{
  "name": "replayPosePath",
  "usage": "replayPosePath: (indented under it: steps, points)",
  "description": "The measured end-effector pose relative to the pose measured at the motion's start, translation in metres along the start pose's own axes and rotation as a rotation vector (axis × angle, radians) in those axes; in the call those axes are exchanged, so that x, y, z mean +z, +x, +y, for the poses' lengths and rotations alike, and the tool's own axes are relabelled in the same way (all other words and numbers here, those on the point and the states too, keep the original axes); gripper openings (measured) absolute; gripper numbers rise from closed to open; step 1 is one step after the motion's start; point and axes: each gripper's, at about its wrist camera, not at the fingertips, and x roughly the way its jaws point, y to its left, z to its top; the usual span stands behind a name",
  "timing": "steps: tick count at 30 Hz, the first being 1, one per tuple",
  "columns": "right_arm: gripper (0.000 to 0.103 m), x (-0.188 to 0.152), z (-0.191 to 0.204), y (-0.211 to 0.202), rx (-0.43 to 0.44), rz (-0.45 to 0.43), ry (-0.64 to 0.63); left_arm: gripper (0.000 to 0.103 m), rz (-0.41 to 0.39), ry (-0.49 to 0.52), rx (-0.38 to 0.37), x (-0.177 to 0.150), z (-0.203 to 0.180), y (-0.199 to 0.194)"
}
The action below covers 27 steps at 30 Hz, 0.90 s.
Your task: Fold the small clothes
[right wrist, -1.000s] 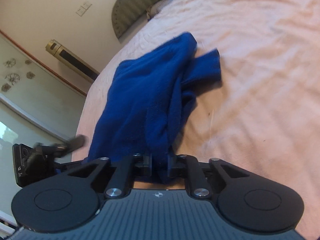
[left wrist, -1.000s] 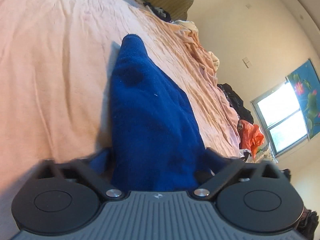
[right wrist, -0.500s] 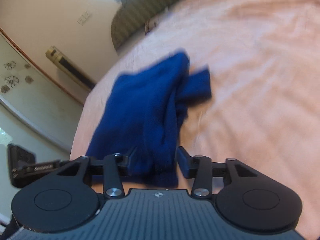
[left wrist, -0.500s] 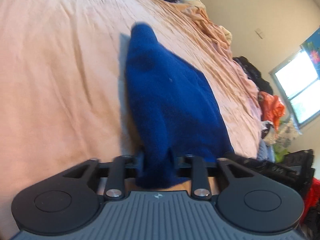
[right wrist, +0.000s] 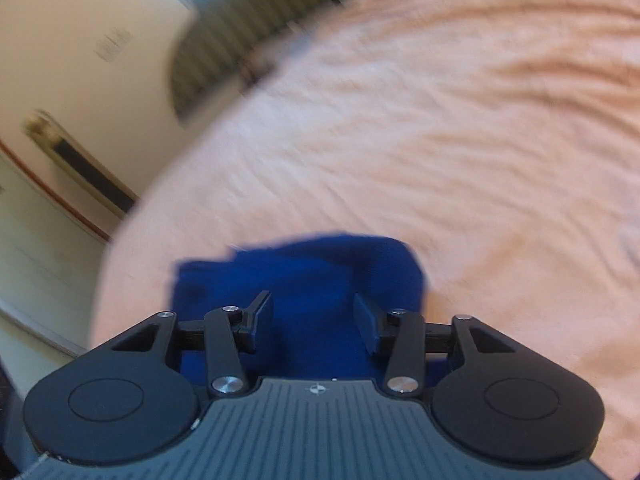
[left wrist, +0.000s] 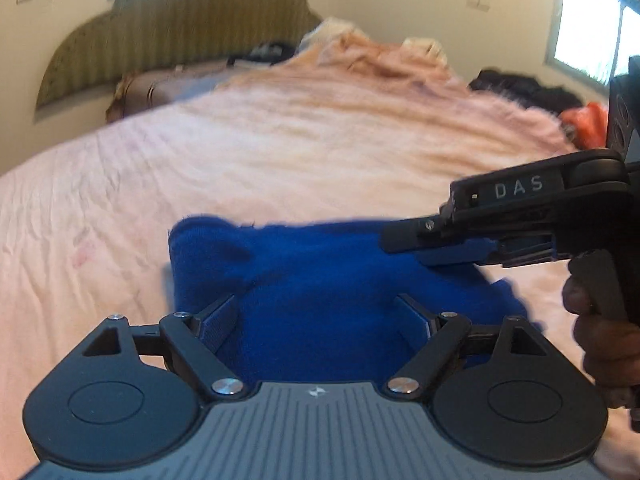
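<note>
a small blue fleece garment (left wrist: 328, 280) lies doubled on the pink wrinkled bedsheet (left wrist: 280, 160) as the left gripper (left wrist: 320, 316) and right gripper (right wrist: 314, 320) hover over it, jaws spread, holding nothing. one fold looks laid; the next likely calls for regrasping an edge.

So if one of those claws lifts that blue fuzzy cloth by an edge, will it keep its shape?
Probably not. The blue cloth lies slumped in soft folds on the pink bedsheet, so it would likely droop. Its fleecy nap suggests it is light and grippy rather than slippery. Both the left claw and the right claw stand open over it.
</note>
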Motion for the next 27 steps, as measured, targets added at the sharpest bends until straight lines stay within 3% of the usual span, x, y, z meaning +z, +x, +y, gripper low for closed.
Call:
replayPosePath:
  steps: [1, 3, 8, 12, 15, 17, 19, 21, 23, 27]
  points:
    - [0.034, -0.005, 0.002, 0.005, -0.02, -0.022, -0.051, 0.089, -0.011, 0.029, 0.02, -0.005, -0.001, 0.006]
    - [0.031, -0.005, 0.0, 0.007, -0.022, -0.017, -0.05, 0.092, -0.038, 0.108, 0.05, -0.018, -0.006, 0.011]
    - [0.034, -0.005, 0.002, -0.008, -0.043, -0.037, -0.033, 0.096, -0.031, 0.099, 0.049, -0.015, -0.003, 0.007]
    - [0.041, -0.029, 0.001, -0.065, 0.138, -0.119, 0.003, 0.096, -0.108, 0.044, 0.054, -0.026, -0.002, -0.044]
    - [0.046, -0.054, 0.003, -0.078, 0.208, -0.068, -0.004, 0.096, -0.132, 0.0, -0.013, -0.046, -0.004, -0.074]
    - [0.049, -0.067, 0.003, -0.069, 0.185, -0.02, -0.016, 0.096, -0.09, 0.0, -0.044, -0.058, -0.01, -0.071]
    - [0.032, -0.074, -0.002, -0.054, 0.143, 0.001, -0.022, 0.1, -0.082, 0.045, -0.007, -0.07, -0.017, -0.061]
    - [0.029, -0.074, -0.009, -0.05, 0.159, -0.009, -0.004, 0.103, -0.075, 0.058, 0.017, -0.071, -0.02, -0.053]
    - [0.03, -0.072, -0.007, -0.058, 0.137, -0.001, 0.027, 0.103, -0.053, 0.053, 0.021, -0.065, -0.019, -0.05]
    - [0.046, -0.092, 0.014, -0.104, 0.124, -0.082, -0.072, 0.102, -0.04, -0.003, 0.048, -0.066, -0.017, -0.077]
